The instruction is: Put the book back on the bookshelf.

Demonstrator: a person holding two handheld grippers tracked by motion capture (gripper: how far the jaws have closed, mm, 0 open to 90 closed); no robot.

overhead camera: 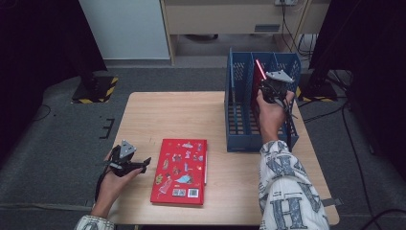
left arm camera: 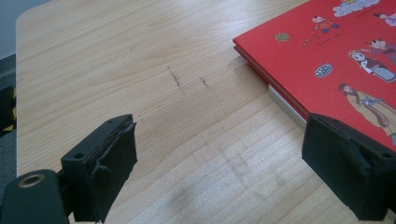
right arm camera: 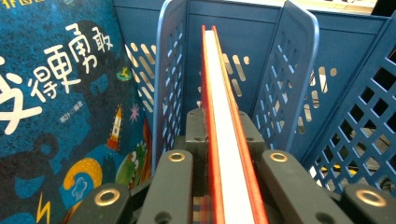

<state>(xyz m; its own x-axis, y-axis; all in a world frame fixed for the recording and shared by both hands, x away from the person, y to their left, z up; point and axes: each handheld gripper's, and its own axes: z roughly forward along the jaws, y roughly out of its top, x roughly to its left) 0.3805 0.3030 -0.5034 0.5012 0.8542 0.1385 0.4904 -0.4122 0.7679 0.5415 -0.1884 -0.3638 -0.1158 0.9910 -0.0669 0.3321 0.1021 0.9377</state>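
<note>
A red picture book (overhead camera: 181, 171) lies flat on the wooden table (overhead camera: 182, 115), near its front edge. My left gripper (overhead camera: 143, 165) hovers just left of it, open, with bare wood between its jaws; its right jaw sits over the corner of this red book (left arm camera: 336, 60). At the back right stands a blue file rack (overhead camera: 239, 120). My right gripper (overhead camera: 268, 88) is shut on a thin red-covered book (overhead camera: 260, 68), held upright in the rack's middle slot. In the right gripper view this thin book (right arm camera: 222, 116) runs edge-on between two dividers (right arm camera: 289, 70).
A blue picture book (right arm camera: 60, 93) stands in the slot to the left of the held one. On the floor are a black stand with a yellow-striped base (overhead camera: 93, 91) at left and cables (overhead camera: 335, 110) at right. Bare wood lies between the flat book and the rack.
</note>
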